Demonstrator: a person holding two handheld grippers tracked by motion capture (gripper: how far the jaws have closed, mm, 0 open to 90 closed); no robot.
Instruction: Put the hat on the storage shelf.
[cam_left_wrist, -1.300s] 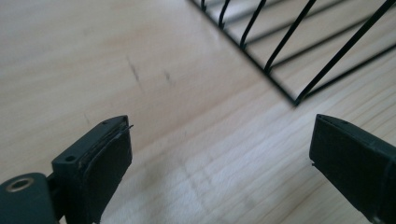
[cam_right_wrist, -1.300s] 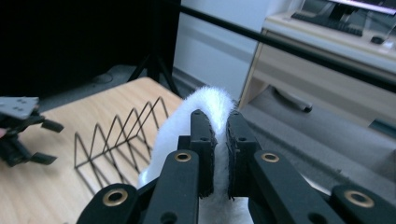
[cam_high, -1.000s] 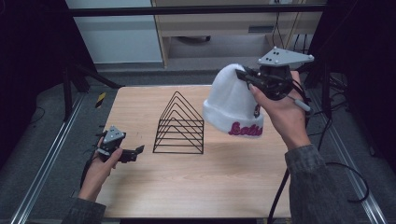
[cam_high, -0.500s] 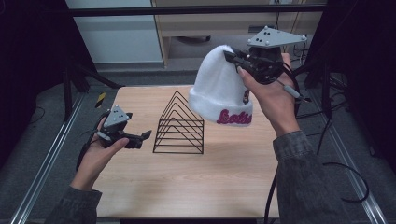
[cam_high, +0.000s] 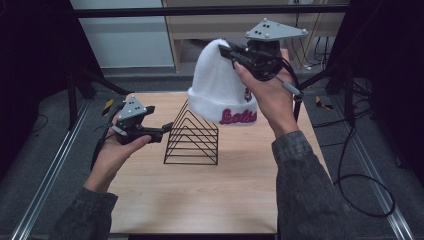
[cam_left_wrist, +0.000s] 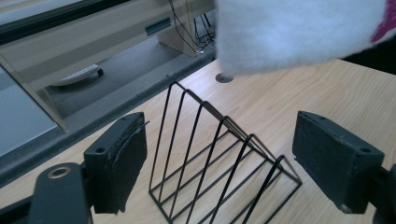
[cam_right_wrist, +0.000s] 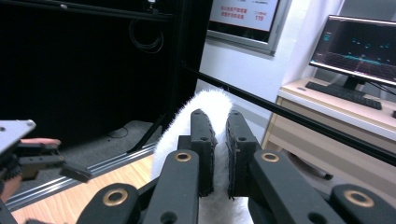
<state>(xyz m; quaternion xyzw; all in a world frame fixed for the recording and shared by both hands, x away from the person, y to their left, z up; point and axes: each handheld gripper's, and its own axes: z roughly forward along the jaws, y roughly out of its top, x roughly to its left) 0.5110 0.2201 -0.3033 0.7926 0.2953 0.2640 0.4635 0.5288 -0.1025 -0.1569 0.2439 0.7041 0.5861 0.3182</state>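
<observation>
the right gripper (cam_high: 235, 54) pinches the white beanie (cam_high: 220, 90) aloft above the wire rack (cam_high: 192, 140), the left gripper (cam_high: 167, 126), empty, jaws just narrowing beside it; a thin fabric pinch could slip.

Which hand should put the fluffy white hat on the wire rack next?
Probably the right. The right gripper is already clamped on the white hat, hanging above the wire rack. The left gripper, jaws just closing with nothing between them, sits beside the rack.
</observation>
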